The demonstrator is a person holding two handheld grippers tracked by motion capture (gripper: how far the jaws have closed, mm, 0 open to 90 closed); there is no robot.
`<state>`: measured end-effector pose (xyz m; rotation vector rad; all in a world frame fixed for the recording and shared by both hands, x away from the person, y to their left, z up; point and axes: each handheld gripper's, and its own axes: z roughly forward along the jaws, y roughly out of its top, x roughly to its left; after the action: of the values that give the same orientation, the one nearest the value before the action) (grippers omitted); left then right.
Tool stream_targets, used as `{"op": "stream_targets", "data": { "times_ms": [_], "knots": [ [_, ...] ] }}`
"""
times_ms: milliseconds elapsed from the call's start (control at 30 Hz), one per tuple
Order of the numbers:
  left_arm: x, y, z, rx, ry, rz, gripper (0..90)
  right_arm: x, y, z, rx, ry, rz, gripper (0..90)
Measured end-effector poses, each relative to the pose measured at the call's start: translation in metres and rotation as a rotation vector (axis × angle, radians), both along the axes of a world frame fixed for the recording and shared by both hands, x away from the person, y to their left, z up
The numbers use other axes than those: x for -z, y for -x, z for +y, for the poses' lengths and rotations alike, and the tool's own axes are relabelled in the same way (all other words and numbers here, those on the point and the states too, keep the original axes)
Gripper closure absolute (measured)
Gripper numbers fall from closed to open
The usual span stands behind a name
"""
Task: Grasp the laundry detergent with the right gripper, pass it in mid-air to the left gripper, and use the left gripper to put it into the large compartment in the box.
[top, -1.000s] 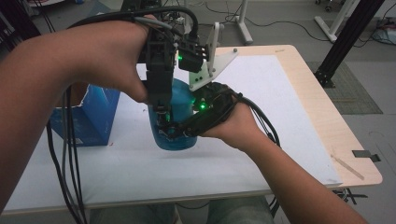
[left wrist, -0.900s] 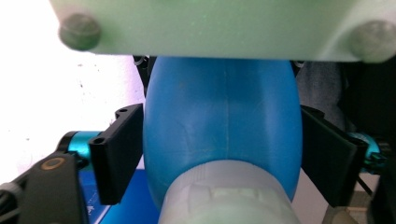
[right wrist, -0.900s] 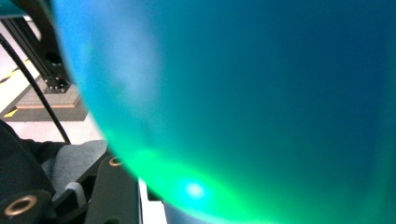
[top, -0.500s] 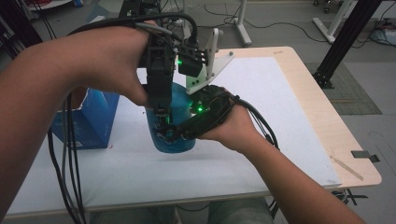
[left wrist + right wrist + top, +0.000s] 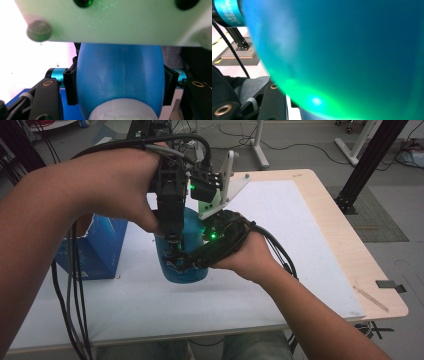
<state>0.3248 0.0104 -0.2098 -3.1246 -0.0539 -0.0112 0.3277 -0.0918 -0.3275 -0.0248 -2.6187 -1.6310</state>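
Your left hand-held gripper [image 5: 172, 242] clamps a smooth, rounded blue plastic bottle [image 5: 120, 75], black pads pressing both its sides. It stands upright on the white surface [image 5: 280, 220], its ribbed white cap [image 5: 122, 111] nearest that gripper's camera. Your right hand-held gripper [image 5: 187, 260] presses against its lower body; I cannot tell its grip.

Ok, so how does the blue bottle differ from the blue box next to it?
The blue bottle is rounded, while the blue box is flat-sided with square corners. The bottle is clamped between the left tongs, with the right tongs close against its lower part; no tongs hold the box. Both are blue.
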Motion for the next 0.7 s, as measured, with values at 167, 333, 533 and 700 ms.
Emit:
{"op": "stream_targets", "data": {
  "times_ms": [167,333,533,700],
  "knots": [
    [0.0001,0.0002,0.0012,-0.005,-0.01,0.001,38.0,0.0004,-0.0001,0.0013,-0.007,-0.005,0.002,45.8],
    [-0.0004,0.0,0.003,-0.005,-0.004,0.003,38.3,0.0008,-0.0006,0.0028,-0.011,-0.011,0.001,45.7],
    [-0.0015,0.0003,0.0039,-0.003,-0.008,0.002,38.4,0.0007,-0.0005,0.003,-0.014,-0.015,-0.007,44.8],
    [-0.0039,-0.0003,0.0055,-0.01,0.006,0.011,38.3,-0.0009,0.0011,0.0012,-0.005,-0.034,-0.027,35.0]
  ]
}}
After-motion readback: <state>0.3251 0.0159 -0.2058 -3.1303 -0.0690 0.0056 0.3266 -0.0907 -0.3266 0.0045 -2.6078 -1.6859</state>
